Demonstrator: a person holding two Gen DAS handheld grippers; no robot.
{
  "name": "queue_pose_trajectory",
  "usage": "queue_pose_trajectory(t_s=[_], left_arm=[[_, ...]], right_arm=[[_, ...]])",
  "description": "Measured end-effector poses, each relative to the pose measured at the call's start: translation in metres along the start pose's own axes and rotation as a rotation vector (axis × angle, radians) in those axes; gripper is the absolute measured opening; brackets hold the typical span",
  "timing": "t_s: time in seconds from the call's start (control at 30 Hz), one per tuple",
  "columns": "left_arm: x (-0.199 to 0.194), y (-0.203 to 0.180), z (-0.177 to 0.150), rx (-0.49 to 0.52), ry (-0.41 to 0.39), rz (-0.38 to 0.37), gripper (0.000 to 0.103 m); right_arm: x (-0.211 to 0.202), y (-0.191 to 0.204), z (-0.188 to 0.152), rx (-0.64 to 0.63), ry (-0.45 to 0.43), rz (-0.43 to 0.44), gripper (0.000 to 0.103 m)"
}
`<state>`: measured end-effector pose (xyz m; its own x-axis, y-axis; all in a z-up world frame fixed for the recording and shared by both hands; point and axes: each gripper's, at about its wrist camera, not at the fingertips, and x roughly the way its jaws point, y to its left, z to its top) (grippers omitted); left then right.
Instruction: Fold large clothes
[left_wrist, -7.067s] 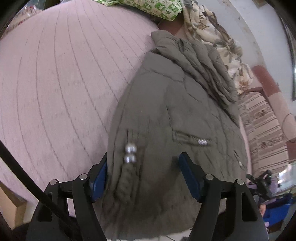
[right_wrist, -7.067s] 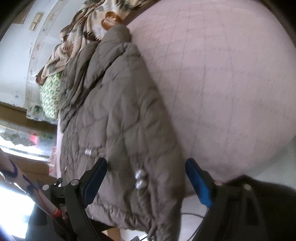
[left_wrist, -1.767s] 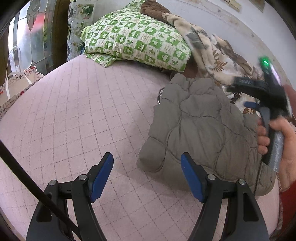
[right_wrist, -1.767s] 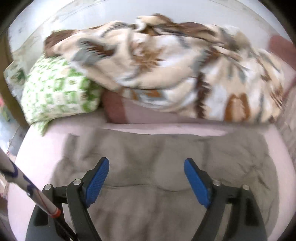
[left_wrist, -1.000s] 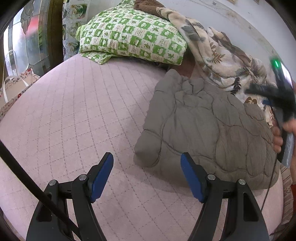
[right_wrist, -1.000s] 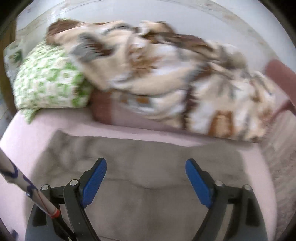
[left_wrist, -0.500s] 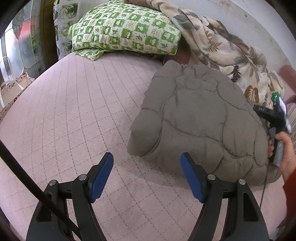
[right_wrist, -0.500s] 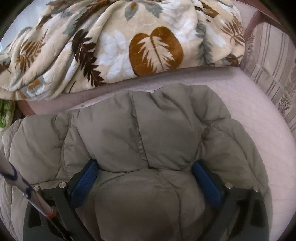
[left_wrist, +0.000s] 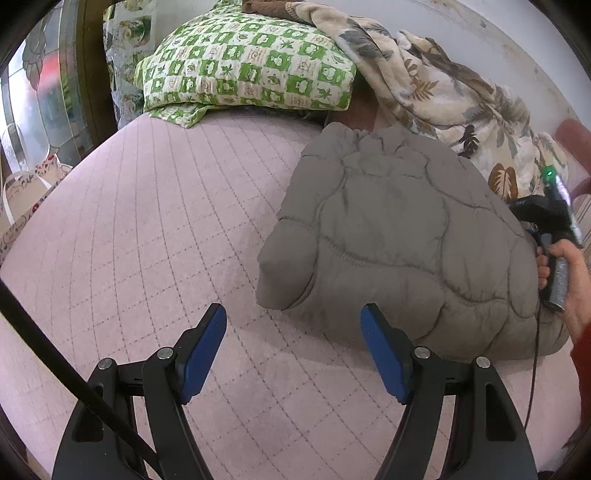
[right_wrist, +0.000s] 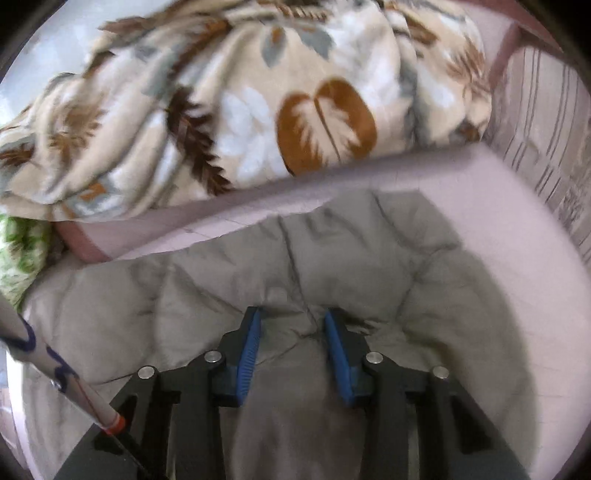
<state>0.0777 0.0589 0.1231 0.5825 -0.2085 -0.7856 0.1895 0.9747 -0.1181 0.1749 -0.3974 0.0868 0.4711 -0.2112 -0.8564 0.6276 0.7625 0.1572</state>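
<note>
The grey quilted jacket (left_wrist: 399, 236), folded, lies on the pink quilted bed (left_wrist: 155, 229) near a green pillow (left_wrist: 247, 70) and leaf-patterned blanket (right_wrist: 236, 110), the right hand-held gripper (right_wrist: 291, 332) closing on its fabric, the left hand-held gripper (left_wrist: 293, 347) wide apart, empty.

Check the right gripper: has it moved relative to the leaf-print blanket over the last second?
Yes. The right gripper dropped down and in from a hover facing the leaf-print blanket onto the grey jacket; its jaws are closing on a pinch of fabric.

Closing jaws around jacket (right_wrist: 295, 280) fold
</note>
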Motion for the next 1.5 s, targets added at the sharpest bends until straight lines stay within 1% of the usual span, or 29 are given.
queue_pose_trajectory(t_s=[0.07,0.13,0.2,0.27,0.3,0.33,0.37,0.4,0.43,0.5,0.53,0.57,0.6,0.63,0.7,0.73,0.77,0.83,0.9,0.97,1.03,1.1,1.13,1.2,1.23,1.3,1.37,1.43,1.5], left_arm=[[0.004,-0.001,0.002,-0.001,0.010,-0.001,0.074],[0.009,-0.001,0.003,-0.008,0.024,-0.010,0.074],[0.011,-0.002,0.003,-0.011,0.033,-0.014,0.074],[0.009,-0.002,0.002,-0.011,0.035,-0.015,0.074],[0.007,-0.001,0.001,-0.012,0.034,-0.015,0.074],[0.006,-0.001,0.001,-0.011,0.030,-0.014,0.074],[0.004,-0.001,0.001,-0.010,0.027,-0.010,0.074],[0.004,-0.001,0.001,-0.007,0.023,-0.004,0.074],[0.003,-0.002,0.000,-0.002,0.018,0.005,0.074],[0.001,-0.002,0.001,0.004,0.010,0.017,0.074],[0.000,-0.001,0.001,0.005,0.009,0.018,0.074],[0.000,0.000,0.002,0.006,0.008,0.019,0.074],[-0.001,0.002,0.003,0.008,0.009,0.022,0.074],[-0.001,0.003,0.003,0.009,0.011,0.026,0.074],[-0.002,0.012,0.006,-0.009,0.008,0.042,0.074],[-0.002,0.016,0.008,-0.022,0.007,0.047,0.074],[-0.003,0.021,0.009,-0.037,0.009,0.049,0.074],[-0.005,0.033,0.013,-0.074,0.014,0.039,0.074],[-0.007,0.042,0.016,-0.103,0.007,0.037,0.074],[-0.010,0.050,0.017,-0.125,0.002,0.041,0.074],[-0.011,0.054,0.017,-0.138,0.004,0.037,0.074],[-0.012,0.056,0.016,-0.139,0.005,0.036,0.074],[-0.013,0.056,0.016,-0.136,0.002,0.038,0.074],[-0.016,0.055,0.016,-0.128,-0.006,0.046,0.074],[-0.017,0.056,0.016,-0.127,-0.010,0.050,0.074],[-0.019,0.057,0.017,-0.127,-0.015,0.052,0.074],[-0.019,0.058,0.017,-0.130,-0.015,0.049,0.074],[-0.019,0.058,0.017,-0.127,-0.015,0.050,0.074],[-0.020,0.058,0.018,-0.118,-0.015,0.057,0.074]], right_arm=[[0.020,-0.007,0.003,0.036,0.036,0.009,0.044],[0.027,-0.012,0.008,0.063,0.053,0.023,0.044],[0.023,-0.008,0.012,0.039,0.068,0.006,0.044],[0.003,0.001,0.015,0.008,0.023,-0.017,0.045],[-0.013,0.007,0.013,0.000,-0.015,0.003,0.045],[-0.029,0.014,0.009,-0.007,-0.046,0.051,0.046],[-0.046,0.023,0.004,-0.017,-0.074,0.097,0.048],[-0.056,0.030,-0.001,-0.031,-0.090,0.120,0.051],[-0.067,0.041,-0.007,-0.065,-0.103,0.146,0.056],[-0.076,0.069,-0.023,-0.160,-0.105,0.180,0.060],[-0.074,0.080,-0.032,-0.199,-0.093,0.181,0.068],[-0.065,0.093,-0.041,-0.242,-0.061,0.170,0.073],[-0.052,0.103,-0.050,-0.278,-0.025,0.137,0.074],[-0.040,0.110,-0.056,-0.312,-0.010,0.091,0.078],[-0.028,0.122,-0.066,-0.373,-0.023,0.012,0.079],[-0.032,0.124,-0.065,-0.368,-0.023,-0.005,0.079],[-0.039,0.125,-0.063,-0.347,-0.023,-0.010,0.076],[-0.068,0.127,-0.063,-0.299,-0.058,0.074,0.075],[-0.094,0.134,-0.070,-0.303,-0.085,0.160,0.075],[-0.114,0.155,-0.085,-0.355,-0.099,0.219,0.075],[-0.111,0.174,-0.098,-0.419,-0.072,0.252,0.075],[-0.087,0.194,-0.115,-0.476,-0.009,0.218,0.080],[-0.071,0.201,-0.124,-0.514,0.005,0.165,0.087],[-0.060,0.215,-0.139,-0.600,-0.027,0.088,0.089],[-0.063,0.217,-0.138,-0.602,-0.030,0.072,0.089],[-0.083,0.217,-0.135,-0.564,-0.040,0.097,0.086],[-0.107,0.217,-0.139,-0.558,-0.089,0.187,0.086],[-0.110,0.218,-0.150,-0.591,-0.122,0.162,0.086],[-0.092,0.223,-0.160,-0.642,-0.077,0.120,0.089]])
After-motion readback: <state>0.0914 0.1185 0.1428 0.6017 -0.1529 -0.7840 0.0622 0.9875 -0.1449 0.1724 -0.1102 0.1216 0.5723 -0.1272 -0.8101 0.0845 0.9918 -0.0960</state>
